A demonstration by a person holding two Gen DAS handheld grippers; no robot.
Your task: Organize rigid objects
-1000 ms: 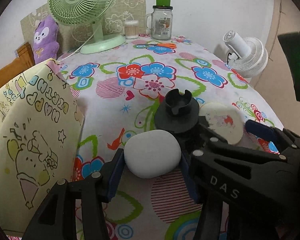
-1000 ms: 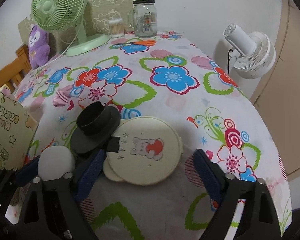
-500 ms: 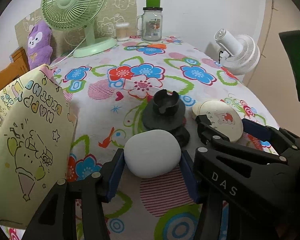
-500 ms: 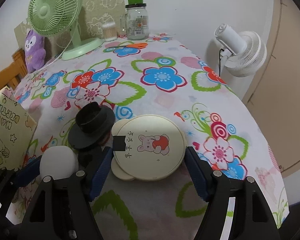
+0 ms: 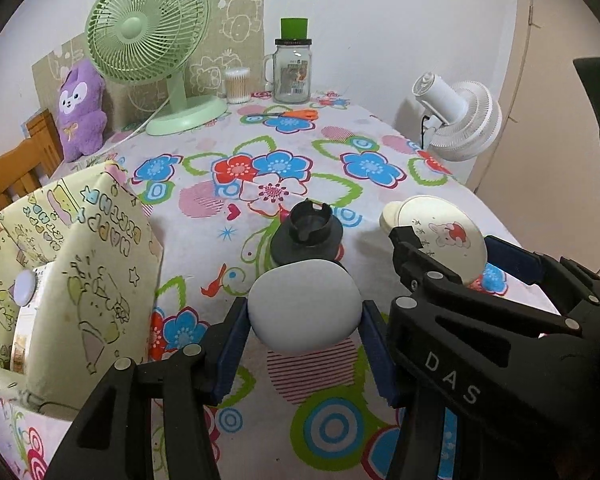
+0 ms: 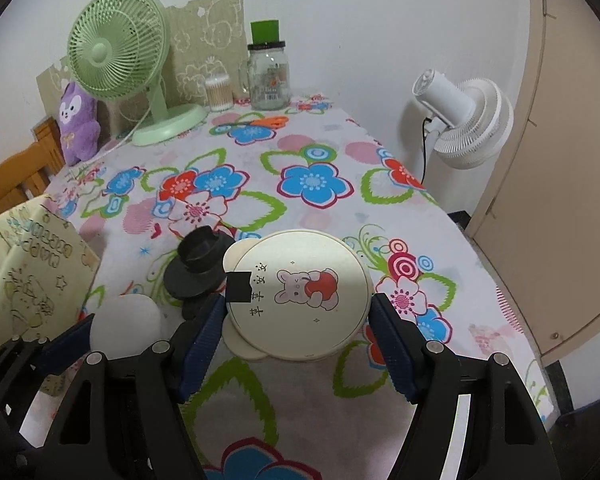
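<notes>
My left gripper (image 5: 303, 344) is shut on a white rounded case (image 5: 304, 306) and holds it above the flowered tablecloth. It also shows in the right wrist view (image 6: 126, 322). My right gripper (image 6: 298, 332) is shut on a round cream plate with a rabbit picture (image 6: 300, 294), lifted off the cloth; the plate also shows in the left wrist view (image 5: 440, 236). A black hat-shaped piece (image 5: 306, 232) stands on the table just beyond the case, and shows in the right wrist view (image 6: 198, 262).
A yellow paper gift bag (image 5: 60, 264) stands at the left with things inside. At the back are a green fan (image 5: 148, 40), a glass jar (image 5: 292, 70), cotton swabs (image 5: 237, 85), orange scissors (image 5: 296, 114) and a purple plush (image 5: 80, 112). A white fan (image 5: 460, 120) stands off the right edge.
Both grippers have drawn back and up from the table. The right gripper closed onto the rabbit plate and lifted it. The left kept hold of the white case.
</notes>
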